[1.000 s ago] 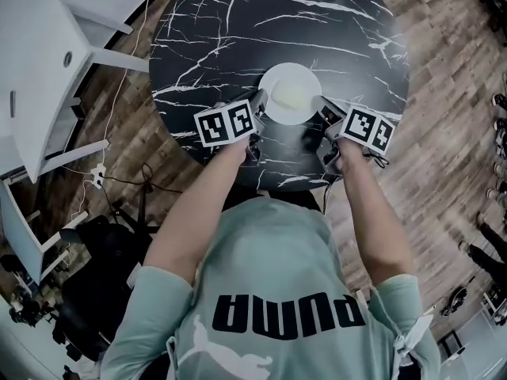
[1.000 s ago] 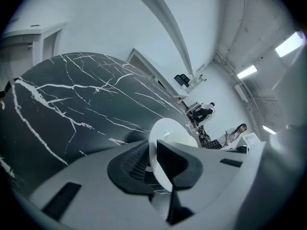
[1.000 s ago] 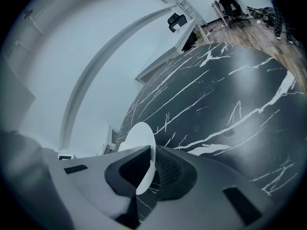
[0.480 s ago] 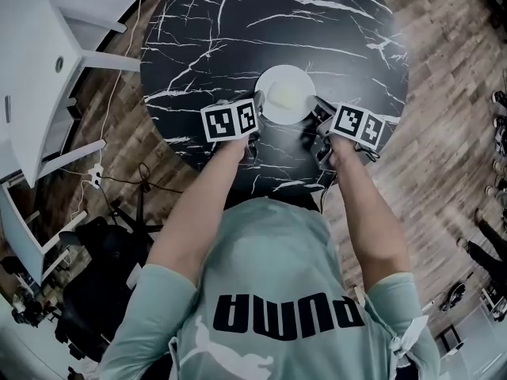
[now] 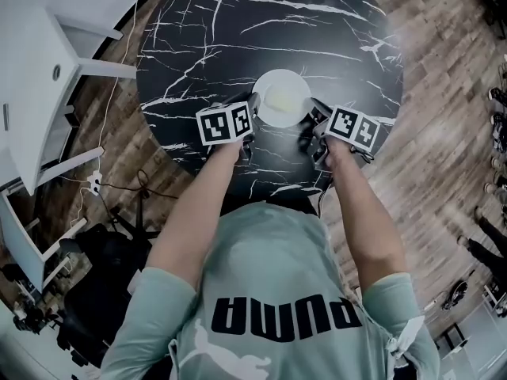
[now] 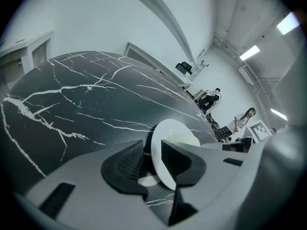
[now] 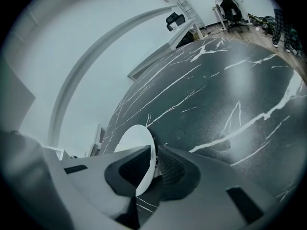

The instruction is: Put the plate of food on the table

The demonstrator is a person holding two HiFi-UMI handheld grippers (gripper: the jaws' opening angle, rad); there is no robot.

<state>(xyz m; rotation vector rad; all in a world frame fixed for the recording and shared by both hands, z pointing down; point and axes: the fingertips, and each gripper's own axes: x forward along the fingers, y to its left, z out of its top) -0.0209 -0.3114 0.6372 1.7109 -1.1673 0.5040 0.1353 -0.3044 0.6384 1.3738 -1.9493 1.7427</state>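
A white plate (image 5: 281, 97) with a pale yellow piece of food (image 5: 282, 98) on it is over the near part of the round black marble table (image 5: 238, 30). My left gripper (image 5: 252, 109) is shut on the plate's left rim, and my right gripper (image 5: 310, 115) is shut on its right rim. In the left gripper view the plate (image 6: 169, 143) stands edge-on between the two dark jaws, with the food (image 6: 184, 141) showing behind. The right gripper view shows the plate (image 7: 134, 140) pinched between that gripper's ribbed pads. Whether the plate touches the table I cannot tell.
White furniture (image 5: 40, 77) stands at the table's left on the wooden floor (image 5: 444, 133). Cables (image 5: 119, 184) trail on the floor near a dark chair (image 5: 95, 291). People stand at the far right of the room (image 5: 483, 252).
Both grippers have carried the plate a little farther over the table, away from its near edge. Both stay shut on the rim.
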